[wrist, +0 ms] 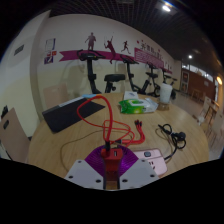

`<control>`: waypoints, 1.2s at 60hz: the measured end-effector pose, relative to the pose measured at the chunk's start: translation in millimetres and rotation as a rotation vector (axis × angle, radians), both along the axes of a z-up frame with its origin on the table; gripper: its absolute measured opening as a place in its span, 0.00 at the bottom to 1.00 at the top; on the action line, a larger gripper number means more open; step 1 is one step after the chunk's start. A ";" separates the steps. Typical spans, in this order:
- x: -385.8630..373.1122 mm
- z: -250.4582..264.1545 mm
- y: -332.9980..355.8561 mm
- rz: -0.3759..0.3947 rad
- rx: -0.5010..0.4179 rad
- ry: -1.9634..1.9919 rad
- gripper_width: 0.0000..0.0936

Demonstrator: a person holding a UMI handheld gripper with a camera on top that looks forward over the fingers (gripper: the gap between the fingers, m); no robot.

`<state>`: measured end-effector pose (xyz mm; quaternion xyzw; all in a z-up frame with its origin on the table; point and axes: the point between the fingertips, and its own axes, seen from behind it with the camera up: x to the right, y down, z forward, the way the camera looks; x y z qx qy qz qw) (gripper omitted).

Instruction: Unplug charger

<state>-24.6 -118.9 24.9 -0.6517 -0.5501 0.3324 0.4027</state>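
Observation:
A red charger (pixel 111 150) stands between my gripper's (pixel 111 163) purple pads (pixel 97 157), and both fingers press on it. Its red cable (pixel 103 118) runs from the top of the charger and loops over the wooden table (pixel 60 145) ahead. A white power strip (pixel 152 157) lies just to the right of the fingers. The fingers hide the charger's lower end, so I cannot tell whether it sits in a socket.
A black flat mat (pixel 72 114) lies ahead to the left. A green-and-white packet (pixel 132 104) and a cup (pixel 165 93) stand farther off. A black coiled cable (pixel 171 135) lies to the right. Exercise bikes (pixel 95 75) stand beyond the table.

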 end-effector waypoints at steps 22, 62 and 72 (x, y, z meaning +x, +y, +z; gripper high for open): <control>7.8 160.8 113.5 -0.040 0.037 0.086 0.15; 106.8 36.6 204.2 -0.169 0.060 -0.329 0.92; 176.1 137.0 141.5 -0.156 0.028 -0.260 0.91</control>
